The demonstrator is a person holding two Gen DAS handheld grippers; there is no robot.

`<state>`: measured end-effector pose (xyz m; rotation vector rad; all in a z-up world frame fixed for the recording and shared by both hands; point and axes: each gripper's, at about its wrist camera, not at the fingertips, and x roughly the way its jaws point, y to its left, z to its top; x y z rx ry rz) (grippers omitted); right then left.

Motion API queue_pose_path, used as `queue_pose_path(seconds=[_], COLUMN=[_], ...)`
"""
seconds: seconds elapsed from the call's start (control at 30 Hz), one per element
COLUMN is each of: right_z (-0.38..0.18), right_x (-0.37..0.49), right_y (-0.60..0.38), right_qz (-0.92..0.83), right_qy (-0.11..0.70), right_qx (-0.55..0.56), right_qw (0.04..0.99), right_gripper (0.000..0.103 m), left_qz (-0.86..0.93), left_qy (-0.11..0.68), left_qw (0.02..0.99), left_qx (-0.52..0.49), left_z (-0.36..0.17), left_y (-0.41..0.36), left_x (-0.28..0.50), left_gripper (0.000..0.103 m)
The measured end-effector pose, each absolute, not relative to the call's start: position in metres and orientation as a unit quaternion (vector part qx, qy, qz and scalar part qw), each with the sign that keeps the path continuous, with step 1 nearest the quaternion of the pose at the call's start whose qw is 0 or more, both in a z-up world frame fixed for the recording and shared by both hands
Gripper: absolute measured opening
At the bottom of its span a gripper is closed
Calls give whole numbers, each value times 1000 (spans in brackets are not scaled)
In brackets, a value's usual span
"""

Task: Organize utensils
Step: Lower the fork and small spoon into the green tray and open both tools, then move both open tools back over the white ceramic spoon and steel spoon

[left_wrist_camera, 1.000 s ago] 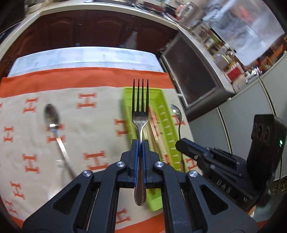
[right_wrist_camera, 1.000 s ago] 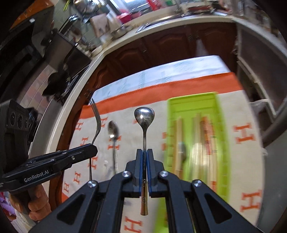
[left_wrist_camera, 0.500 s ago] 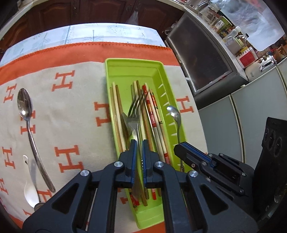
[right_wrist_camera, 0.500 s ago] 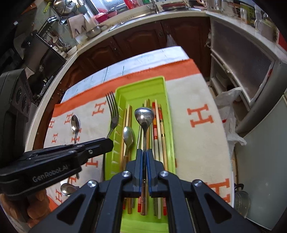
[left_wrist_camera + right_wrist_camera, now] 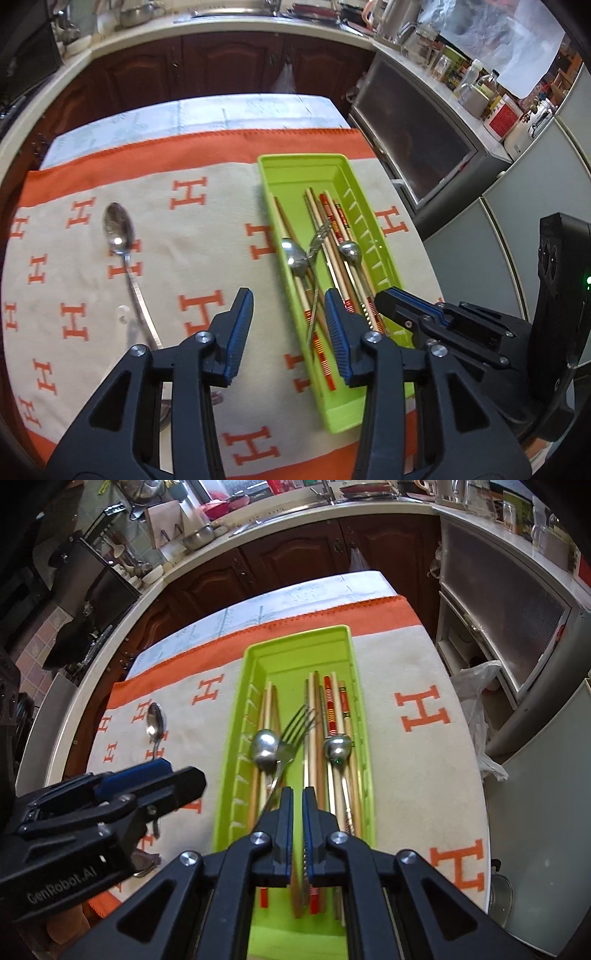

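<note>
Near the tabletop's right edge, my green tray [image 5: 360, 716] holds chopsticks [image 5: 314, 716], fork [image 5: 295, 727] and two spoons [image 5: 264, 751]; my left tool [image 5: 288, 321] has just opened, empty; my right tool [image 5: 297, 805] sits shut, empty.

Fork [image 5: 291, 734] in tray [image 5: 295, 642] — spoon [image 5: 155, 720] left

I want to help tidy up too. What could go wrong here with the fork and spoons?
The fork lies crooked over a spoon in the green tray, so it might rock or snag. The left gripper, jaws just opened and empty, hangs near the chopsticks and could bump them.
</note>
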<state>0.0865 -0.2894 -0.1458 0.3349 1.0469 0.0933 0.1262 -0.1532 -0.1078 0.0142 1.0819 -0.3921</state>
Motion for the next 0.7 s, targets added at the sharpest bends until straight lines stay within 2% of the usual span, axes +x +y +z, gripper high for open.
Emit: queue_pose_path(seconds=[0.7], right_z=[-123], right_x=[47], right_y=[-247], right_qz=[50], right_qy=[467], right_qx=[169], right_qw=[866], right_gripper=[6], left_qz=[-96], left_qy=[442], left_qw=[892], left_qx=[9], left_z=[-85], left_y=[-39], left_x=[63], left_gripper=[37])
